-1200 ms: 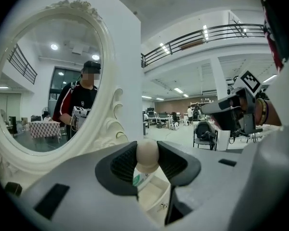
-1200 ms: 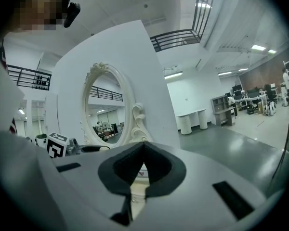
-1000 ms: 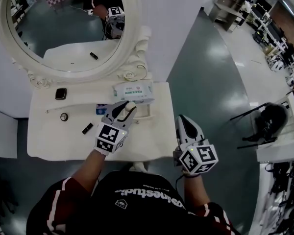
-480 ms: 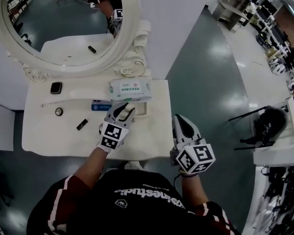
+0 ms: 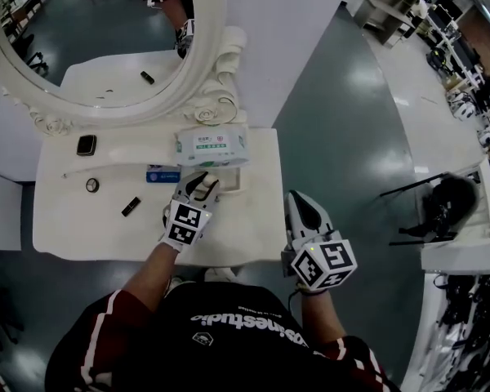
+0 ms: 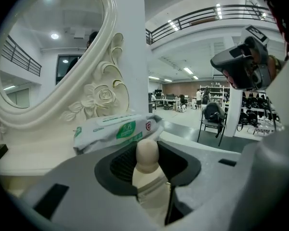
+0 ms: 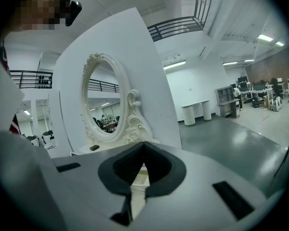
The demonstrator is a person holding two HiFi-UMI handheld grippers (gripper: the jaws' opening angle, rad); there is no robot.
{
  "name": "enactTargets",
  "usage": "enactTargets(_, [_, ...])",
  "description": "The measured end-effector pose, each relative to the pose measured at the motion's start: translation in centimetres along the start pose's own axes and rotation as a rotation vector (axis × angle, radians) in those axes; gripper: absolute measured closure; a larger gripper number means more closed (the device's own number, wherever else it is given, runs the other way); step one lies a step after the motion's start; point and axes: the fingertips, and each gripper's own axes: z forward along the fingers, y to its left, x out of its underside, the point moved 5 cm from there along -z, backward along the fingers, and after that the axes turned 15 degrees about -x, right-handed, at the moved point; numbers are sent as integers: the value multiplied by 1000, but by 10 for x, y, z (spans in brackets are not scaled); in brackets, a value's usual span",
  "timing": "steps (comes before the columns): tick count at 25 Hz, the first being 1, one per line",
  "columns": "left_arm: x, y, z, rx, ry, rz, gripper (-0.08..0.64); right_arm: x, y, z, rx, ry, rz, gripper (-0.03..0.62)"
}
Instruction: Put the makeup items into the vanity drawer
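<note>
My left gripper (image 5: 202,181) hangs low over the white vanity top (image 5: 82,231), right of its middle. It is shut on a small cream bottle with a round cap (image 6: 147,154), held upright between the jaws; in the head view only a pale bit shows. My right gripper (image 5: 299,204) is off the table's right edge, over the floor, shut, with nothing between its jaws (image 7: 143,146). On the top lie a black lipstick (image 5: 131,207), a small round item (image 5: 92,184), a black square compact (image 5: 86,144) and a blue box (image 5: 162,175).
A green-and-white pack of wipes (image 5: 212,147) lies just beyond the left gripper, at the foot of the oval mirror (image 5: 106,39). A small rectangular recess (image 5: 233,181) shows in the top to the gripper's right. A long white stick (image 5: 106,170) lies at the back left.
The left gripper has come down toward the vanity top with the bottle still in it. The right gripper has stayed about where it was.
</note>
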Motion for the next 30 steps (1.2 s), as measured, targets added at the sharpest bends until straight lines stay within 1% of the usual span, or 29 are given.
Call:
enactTargets(7, [4, -2, 7, 4, 9, 23, 430, 6, -2, -2, 20, 7, 16, 589])
enactTargets(12, [8, -8, 8, 18, 19, 65, 413, 6, -2, -6, 32, 9, 16, 589])
enactTargets(16, [7, -9, 5, 30, 25, 61, 359, 6, 0, -6, 36, 8, 16, 589])
enactTargets(18, [8, -8, 3, 32, 29, 61, 357, 6, 2, -7, 35, 7, 14, 589])
enactTargets(30, [-5, 7, -25, 26, -21, 38, 357, 3, 25, -2, 20, -1, -8, 589])
